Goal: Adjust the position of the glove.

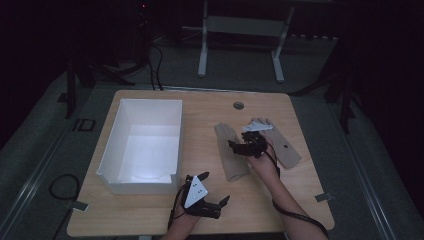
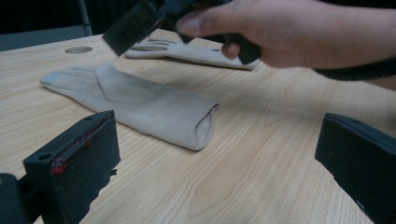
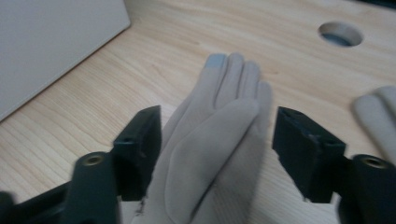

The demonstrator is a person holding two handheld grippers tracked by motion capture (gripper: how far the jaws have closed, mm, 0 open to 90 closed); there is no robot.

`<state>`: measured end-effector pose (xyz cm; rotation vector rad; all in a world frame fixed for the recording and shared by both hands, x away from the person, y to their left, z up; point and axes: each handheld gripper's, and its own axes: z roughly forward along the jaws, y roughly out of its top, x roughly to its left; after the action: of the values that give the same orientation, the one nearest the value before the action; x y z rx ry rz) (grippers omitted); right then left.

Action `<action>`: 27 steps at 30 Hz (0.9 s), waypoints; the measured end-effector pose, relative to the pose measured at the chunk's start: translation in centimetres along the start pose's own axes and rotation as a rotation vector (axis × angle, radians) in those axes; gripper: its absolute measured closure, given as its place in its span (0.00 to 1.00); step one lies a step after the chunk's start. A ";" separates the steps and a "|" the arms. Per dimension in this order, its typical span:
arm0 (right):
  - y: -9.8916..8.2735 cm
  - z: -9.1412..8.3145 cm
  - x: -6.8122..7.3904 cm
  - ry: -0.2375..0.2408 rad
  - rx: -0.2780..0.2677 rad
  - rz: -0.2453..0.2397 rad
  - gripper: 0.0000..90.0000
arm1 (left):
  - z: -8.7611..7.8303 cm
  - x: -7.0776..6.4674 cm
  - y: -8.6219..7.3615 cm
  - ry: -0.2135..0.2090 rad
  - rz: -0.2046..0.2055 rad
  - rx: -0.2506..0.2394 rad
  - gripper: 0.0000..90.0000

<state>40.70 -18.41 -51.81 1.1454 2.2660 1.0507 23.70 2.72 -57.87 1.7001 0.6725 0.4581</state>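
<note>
Two beige gloves lie flat on the wooden table. The left glove points its fingers away from me, cuff toward me. My right gripper is low over this glove, its jaws standing on either side of the palm with a gap on the right side, so it is open. The second glove lies to the right, partly under my right hand. Near the table's front edge my left gripper is open, with nothing between its jaws.
A white open box stands on the left half of the table. A round cable hole sits near the far edge. Dark floor and a metal frame lie beyond.
</note>
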 end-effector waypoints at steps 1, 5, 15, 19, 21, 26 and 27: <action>0.0 0.0 0.0 0.000 0.000 0.000 0.38 | 0.0 0.0 0.0 0.000 0.000 0.000 0.00; -0.7 1.4 0.1 0.001 0.031 0.009 0.44 | 0.0 0.0 0.0 -0.001 0.002 -0.002 0.00; -2.7 3.8 0.0 -0.040 0.074 0.034 0.56 | 0.0 0.0 0.0 -0.004 0.001 -0.003 0.00; -2.8 3.9 0.6 -0.071 0.074 -0.006 0.64 | 0.0 -0.1 0.0 -0.001 0.003 -0.003 0.00; -2.9 3.9 0.6 -0.071 0.068 -0.009 0.73 | 0.0 -0.1 0.0 -0.001 0.003 -0.002 0.00; -2.9 3.9 1.1 -0.083 0.064 -0.019 0.87 | 0.0 0.0 0.0 -0.002 0.002 -0.001 0.00; -2.9 3.9 1.1 -0.090 0.062 -0.019 0.88 | 0.0 0.0 0.0 -0.001 0.002 -0.001 0.00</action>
<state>40.97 -16.86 -56.52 1.1691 2.2488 0.9091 23.68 2.66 -57.87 1.7005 0.6695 0.4585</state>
